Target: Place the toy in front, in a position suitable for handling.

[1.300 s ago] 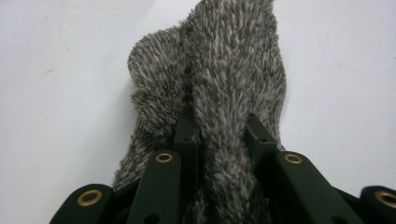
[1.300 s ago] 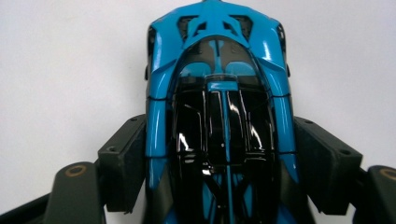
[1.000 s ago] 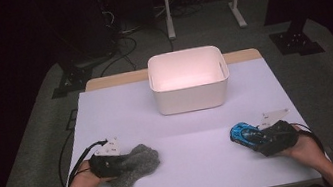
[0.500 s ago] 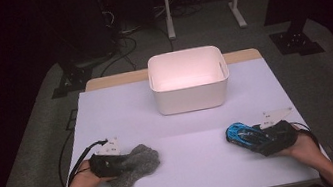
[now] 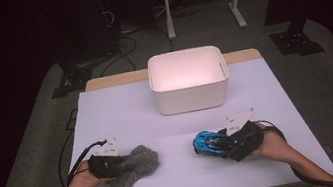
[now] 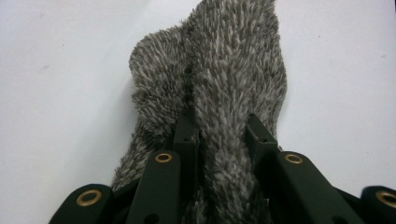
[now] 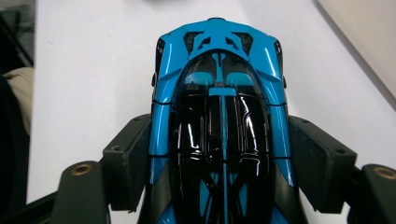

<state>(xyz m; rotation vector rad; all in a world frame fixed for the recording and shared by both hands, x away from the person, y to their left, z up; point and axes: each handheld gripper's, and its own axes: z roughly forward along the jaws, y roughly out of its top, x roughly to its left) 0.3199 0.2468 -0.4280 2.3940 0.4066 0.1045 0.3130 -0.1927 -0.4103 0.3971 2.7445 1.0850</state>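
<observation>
The blue toy car (image 5: 209, 143) is clamped across its width between the fingers (image 7: 126, 172) of the right gripper (image 5: 232, 139), its long axis in line with them and its far end pointed toward the middle of the table (image 5: 121, 110). The white bin (image 5: 189, 81) lies ahead of that nose and off to one side, at the far middle of the table, nearer to the right hand (image 5: 268, 144) than to the left. The fuzzy grey sock (image 5: 135, 164) is pinched in a fold by the nearly closed fingers (image 6: 186, 140) of the left gripper (image 5: 107, 164); it is stretched away from them, flat on the table's near left part.
</observation>
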